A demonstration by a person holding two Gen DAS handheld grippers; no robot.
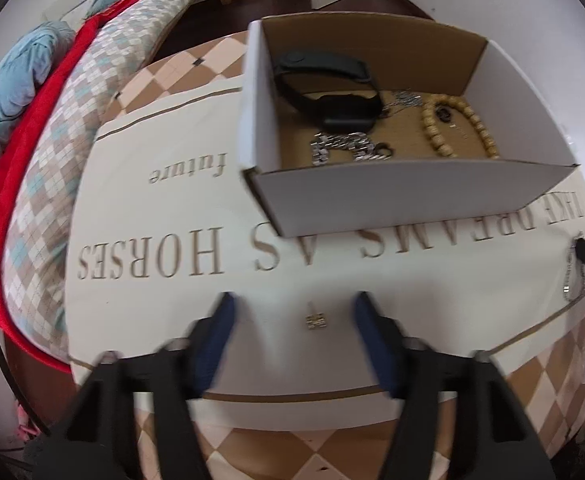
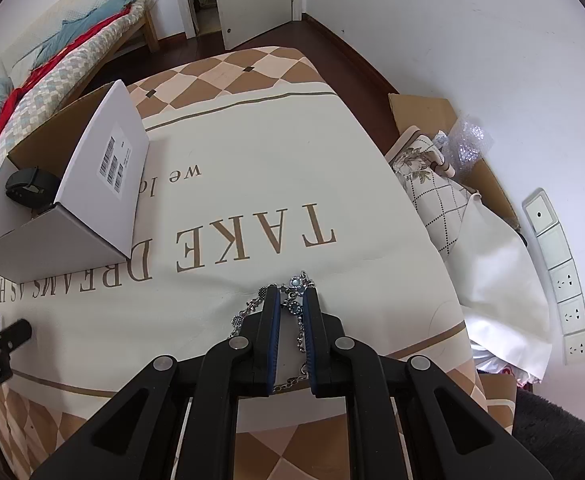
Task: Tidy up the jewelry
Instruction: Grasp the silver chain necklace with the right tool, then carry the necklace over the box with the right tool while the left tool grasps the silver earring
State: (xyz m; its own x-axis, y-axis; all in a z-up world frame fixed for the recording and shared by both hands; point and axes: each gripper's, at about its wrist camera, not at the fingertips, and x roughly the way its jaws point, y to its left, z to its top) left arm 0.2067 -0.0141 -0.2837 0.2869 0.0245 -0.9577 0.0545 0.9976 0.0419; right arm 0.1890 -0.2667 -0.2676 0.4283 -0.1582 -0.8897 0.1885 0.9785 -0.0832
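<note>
Only rightward, silver necklace [image 2: 292, 312] between right gripper [image 2: 292, 296] pads.

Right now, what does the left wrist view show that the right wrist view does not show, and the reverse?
Only the left wrist view shows the inside of the white cardboard box: a wooden bead bracelet, a silver link chain, and the small gold charm on the cloth between the open left gripper jaws.

Only the right wrist view shows the right gripper shut on a silver necklace with blue stones, the barcode label and the wall sockets.

Both show the box, the black watch and the printed cream tablecloth.
</note>
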